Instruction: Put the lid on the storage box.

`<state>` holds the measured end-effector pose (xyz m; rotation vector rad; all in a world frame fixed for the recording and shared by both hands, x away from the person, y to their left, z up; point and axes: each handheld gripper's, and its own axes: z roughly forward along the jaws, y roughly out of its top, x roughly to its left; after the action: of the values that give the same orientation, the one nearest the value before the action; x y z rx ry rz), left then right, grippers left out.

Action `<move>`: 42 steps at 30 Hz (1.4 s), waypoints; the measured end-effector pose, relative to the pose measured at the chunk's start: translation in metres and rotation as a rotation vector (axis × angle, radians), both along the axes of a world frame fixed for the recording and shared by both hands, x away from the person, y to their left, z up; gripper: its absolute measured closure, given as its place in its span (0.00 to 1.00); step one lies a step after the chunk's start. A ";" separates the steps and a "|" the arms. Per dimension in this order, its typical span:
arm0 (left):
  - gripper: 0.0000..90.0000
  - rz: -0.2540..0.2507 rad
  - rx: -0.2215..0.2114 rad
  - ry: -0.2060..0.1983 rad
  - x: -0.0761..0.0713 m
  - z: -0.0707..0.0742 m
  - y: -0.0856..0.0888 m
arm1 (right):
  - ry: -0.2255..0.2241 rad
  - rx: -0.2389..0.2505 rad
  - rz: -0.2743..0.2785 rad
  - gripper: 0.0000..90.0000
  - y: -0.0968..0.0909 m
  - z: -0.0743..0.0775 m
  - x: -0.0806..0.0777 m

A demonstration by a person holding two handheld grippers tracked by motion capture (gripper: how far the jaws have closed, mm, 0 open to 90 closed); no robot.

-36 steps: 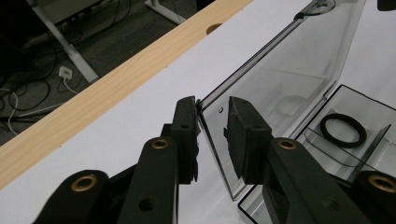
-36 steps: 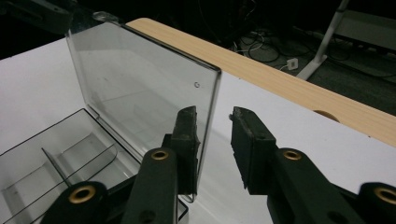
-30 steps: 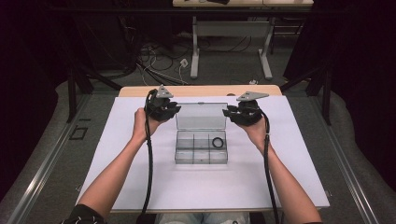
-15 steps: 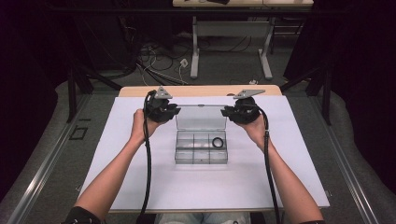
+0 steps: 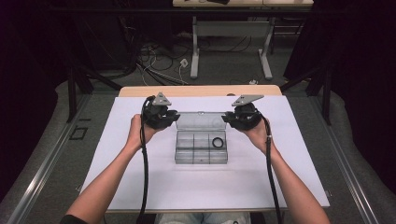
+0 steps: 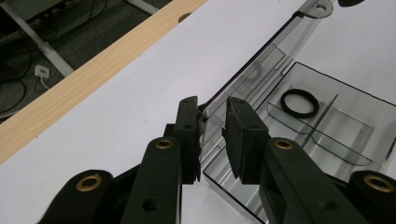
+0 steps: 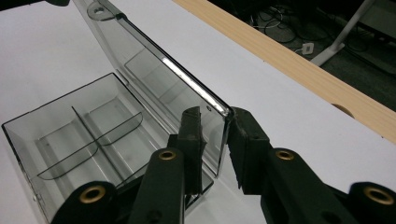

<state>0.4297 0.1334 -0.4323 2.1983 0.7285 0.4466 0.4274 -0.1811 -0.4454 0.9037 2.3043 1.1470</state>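
A clear plastic compartment box point(image 5: 178, 148) lies mid-table with its lid point(image 5: 201, 121) raised at the far side. One right-hand compartment holds a black ring point(image 5: 217, 142). My left gripper point(image 5: 175, 116) is at the lid's left end and my right gripper point(image 5: 227, 117) at its right end. In the left gripper view the left gripper point(image 6: 212, 105) straddles the lid point(image 6: 261, 56) edge with a gap, and the ring point(image 6: 299, 103) lies beyond. The right gripper point(image 7: 217, 114) likewise brackets the lid point(image 7: 154, 74) corner, jaws apart, above the box point(image 7: 28, 135).
The box rests on a white sheet point(image 5: 140, 177) that covers the table. A strip of bare wood point(image 5: 196, 90) runs along the far edge. Beyond it are desk legs and cables on the floor point(image 5: 163, 65).
Both grippers have drifted slightly toward the person at the lid's ends. The lid looks shorter from above, standing more upright than before.
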 end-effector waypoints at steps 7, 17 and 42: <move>0.82 0.000 -0.001 -0.009 -0.005 -0.002 -0.001 | 0.007 0.002 0.009 0.85 -0.003 -0.001 -0.006; 0.78 -0.035 0.035 -0.006 -0.022 -0.007 -0.004 | 0.015 0.010 0.034 0.84 -0.006 -0.006 -0.021; 0.72 -0.046 0.013 0.023 -0.052 -0.028 0.004 | 0.020 -0.008 0.061 0.81 -0.010 -0.027 -0.049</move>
<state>0.3778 0.1374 -0.4605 2.2314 0.6882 0.4047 0.3780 -0.1914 -0.4721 0.8510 2.3663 1.1572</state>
